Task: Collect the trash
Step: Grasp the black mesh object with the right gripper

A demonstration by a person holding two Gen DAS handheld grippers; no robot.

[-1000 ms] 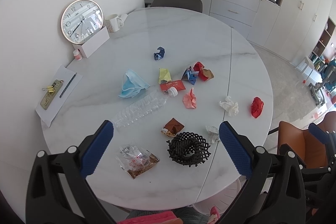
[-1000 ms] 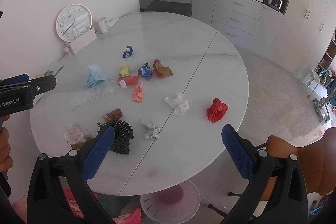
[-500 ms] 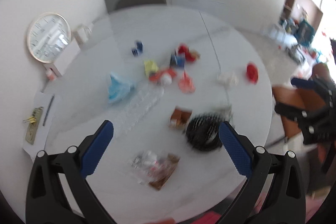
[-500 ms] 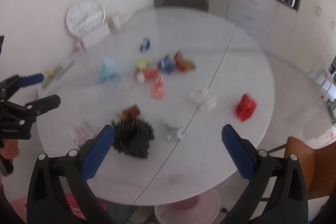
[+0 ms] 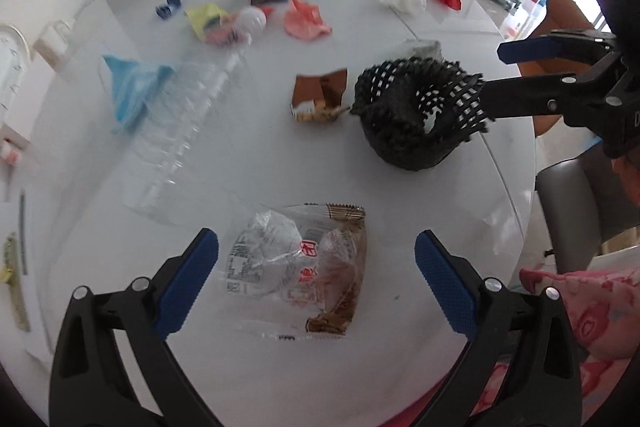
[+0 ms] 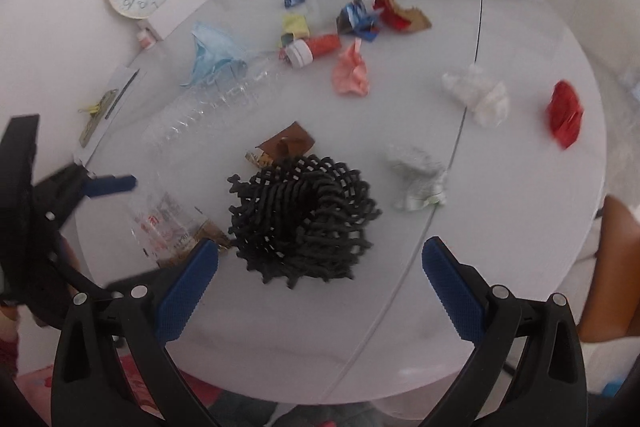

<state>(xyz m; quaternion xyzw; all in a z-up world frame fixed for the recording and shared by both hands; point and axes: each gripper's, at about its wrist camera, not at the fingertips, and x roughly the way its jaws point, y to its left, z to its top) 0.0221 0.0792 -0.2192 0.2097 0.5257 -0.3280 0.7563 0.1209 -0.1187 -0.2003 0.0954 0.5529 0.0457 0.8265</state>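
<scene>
Clear wrapper (image 5: 300, 267) lies on the surface (image 5: 400, 227) between my spread left tongs (image 5: 316, 279); my right tongs (image 6: 320, 279), also apart, frame the black basket (image 6: 304, 219).

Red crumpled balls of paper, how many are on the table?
2. One red ball sits alone near the table's right edge; the other red wad lies at the far side beside a blue wrapper.

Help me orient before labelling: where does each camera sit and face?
Left wrist: on the left gripper, looking down at a clear snack wrapper; right gripper intrudes.
Right wrist: on the right gripper, facing a black woven mesh basket; left gripper shows.
Shared: basket, wrapper, white round table.
</scene>
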